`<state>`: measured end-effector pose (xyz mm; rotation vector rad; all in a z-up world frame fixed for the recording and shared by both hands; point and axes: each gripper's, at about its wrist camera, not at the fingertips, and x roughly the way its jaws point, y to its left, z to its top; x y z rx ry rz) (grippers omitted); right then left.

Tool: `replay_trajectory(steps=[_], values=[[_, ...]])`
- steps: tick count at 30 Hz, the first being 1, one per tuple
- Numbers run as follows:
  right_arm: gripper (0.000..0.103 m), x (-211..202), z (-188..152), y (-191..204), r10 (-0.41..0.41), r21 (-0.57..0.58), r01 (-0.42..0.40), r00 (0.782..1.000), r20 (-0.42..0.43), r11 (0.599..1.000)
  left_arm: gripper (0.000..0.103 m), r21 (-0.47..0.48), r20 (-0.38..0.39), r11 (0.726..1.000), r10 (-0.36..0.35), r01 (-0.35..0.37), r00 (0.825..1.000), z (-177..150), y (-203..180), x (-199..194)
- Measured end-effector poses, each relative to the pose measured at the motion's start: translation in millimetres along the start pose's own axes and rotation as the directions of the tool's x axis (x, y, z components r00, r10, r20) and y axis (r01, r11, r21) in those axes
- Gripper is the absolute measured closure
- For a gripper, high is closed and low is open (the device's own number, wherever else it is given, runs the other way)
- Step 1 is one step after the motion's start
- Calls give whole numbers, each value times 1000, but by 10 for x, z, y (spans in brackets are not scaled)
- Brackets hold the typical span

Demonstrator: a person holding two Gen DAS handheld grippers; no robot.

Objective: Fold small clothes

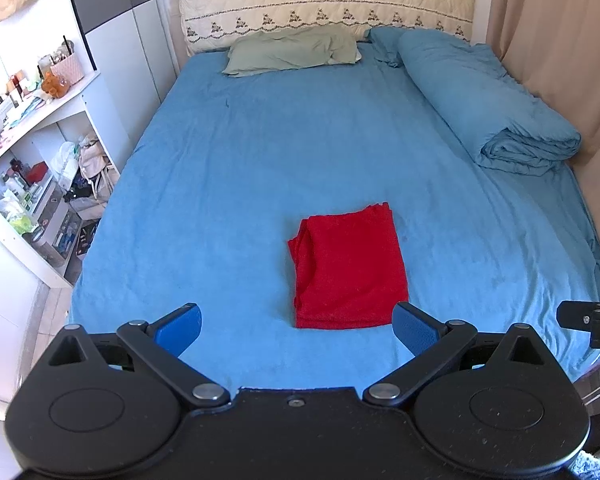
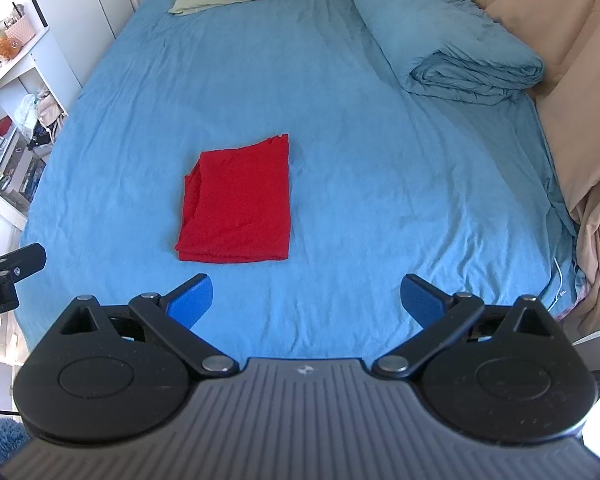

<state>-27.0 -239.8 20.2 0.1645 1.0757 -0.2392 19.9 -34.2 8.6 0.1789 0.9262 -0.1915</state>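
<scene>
The red cloth (image 1: 350, 268) is folded into a neat rectangle with several layers; the layer edges show along its left side, where the fabric makes a small wrinkle. It lies flat on the blue bed sheet (image 1: 240, 168), in the lower middle of the left wrist view and left of centre in the right wrist view (image 2: 238, 202).

There is one red cloth, one green pillow (image 1: 292, 52) at the top of the frame, one rolled blue blanket (image 1: 488, 100) at the upper right, and two grippers.

The left gripper (image 1: 298, 326) is released, its two blue fingers wide apart and holding nothing; its right finger (image 1: 414, 330) appears just beside the lower right corner of the cloth. The right gripper (image 2: 306, 300) is also released and empty, with the cloth above and to the left of its fingers, apart from them.

The left wrist view shows the cream headboard (image 1: 324, 4) fully and more of the white shelf (image 1: 40, 112) with small items at the left. The right wrist view shows more of the beige curtain (image 2: 572, 80) at the right side and cuts off most of the headboard.
</scene>
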Motion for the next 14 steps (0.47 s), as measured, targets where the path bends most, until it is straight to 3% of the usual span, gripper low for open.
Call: replay_trajectory(steps=[14], values=[[0,19,100,-6,2,-6,-2,1000,11,1000,0,9,22,1000,22,-22,1000,37,-16,4]])
